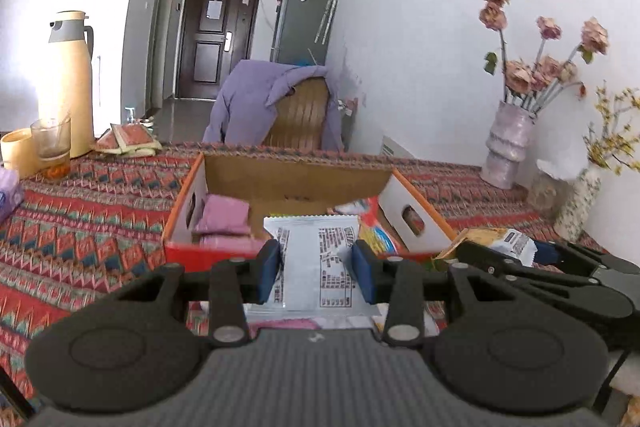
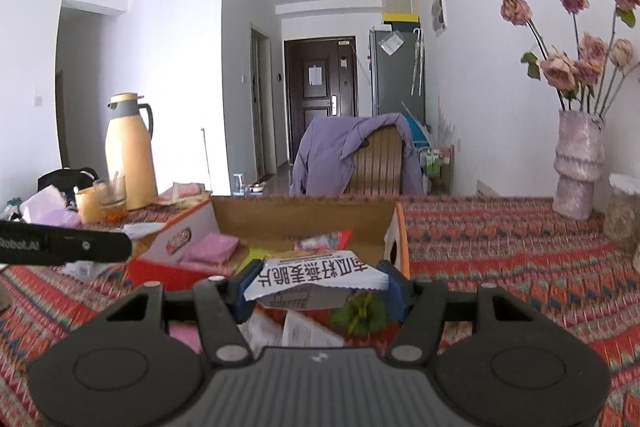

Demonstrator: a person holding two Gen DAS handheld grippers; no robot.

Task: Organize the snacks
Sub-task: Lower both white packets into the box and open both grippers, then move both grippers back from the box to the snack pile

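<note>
Two grippers are out, the left gripper (image 1: 316, 265) and the right gripper (image 2: 318, 291), each pinching one snack packet: a white packet (image 1: 316, 247) and a white-and-orange packet (image 2: 316, 277). One cardboard box (image 1: 296, 175) sits mid-frame, with two pink packets (image 1: 224, 215) stacked inside at its left. At the left stand one yellow thermos jug (image 1: 66, 83), one glass (image 1: 52, 143) and one yellow cup (image 1: 16, 151). At the right, two vases (image 1: 506, 143).
</note>
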